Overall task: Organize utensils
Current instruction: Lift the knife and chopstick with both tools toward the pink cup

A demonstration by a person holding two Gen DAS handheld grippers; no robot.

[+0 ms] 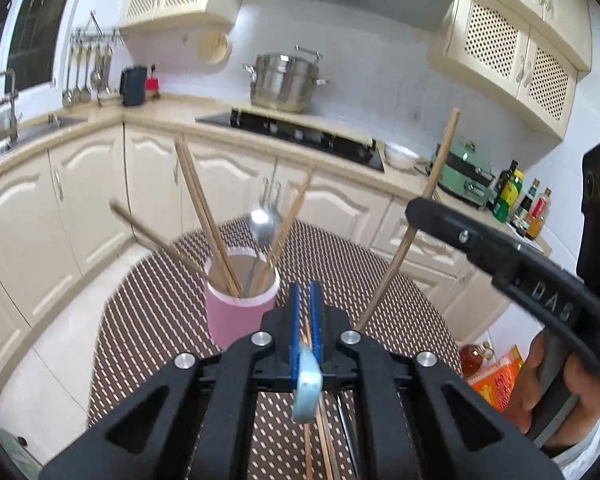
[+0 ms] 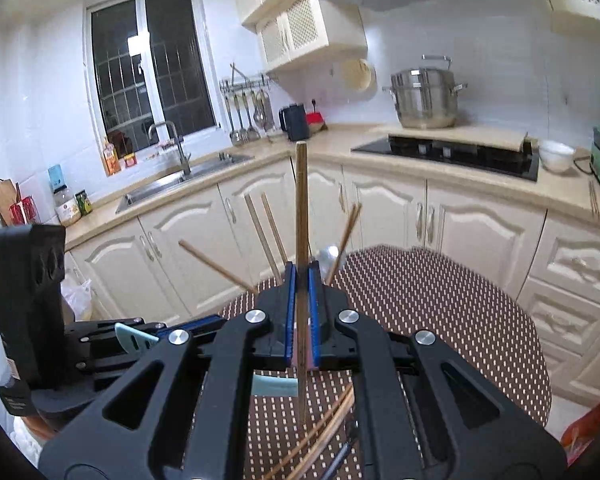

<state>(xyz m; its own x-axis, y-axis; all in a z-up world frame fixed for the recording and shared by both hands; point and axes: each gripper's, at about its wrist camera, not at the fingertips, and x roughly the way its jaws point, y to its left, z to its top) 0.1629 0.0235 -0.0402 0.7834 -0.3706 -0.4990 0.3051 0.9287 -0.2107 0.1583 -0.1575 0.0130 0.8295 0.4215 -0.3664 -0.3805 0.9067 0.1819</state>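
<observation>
A pink utensil holder (image 1: 242,312) stands on the brown dotted table mat (image 1: 148,312). It holds several wooden chopsticks (image 1: 204,216) and a metal spoon (image 1: 262,222). My left gripper (image 1: 305,296) sits just right of the holder with its blue jaws close together and nothing visibly between them. My right gripper (image 2: 302,280) is shut on a single wooden chopstick (image 2: 301,208), held upright above the table. That chopstick also shows in the left wrist view (image 1: 412,220), right of the holder. More loose chopsticks (image 2: 320,432) lie on the mat below the grippers.
Cream kitchen cabinets (image 1: 80,200) and a counter wrap around behind the table. A steel pot (image 1: 284,82) stands behind a black hob (image 1: 300,134). A sink (image 2: 188,178) is at the left. Bottles (image 1: 516,196) and a green appliance (image 1: 466,172) stand at the right.
</observation>
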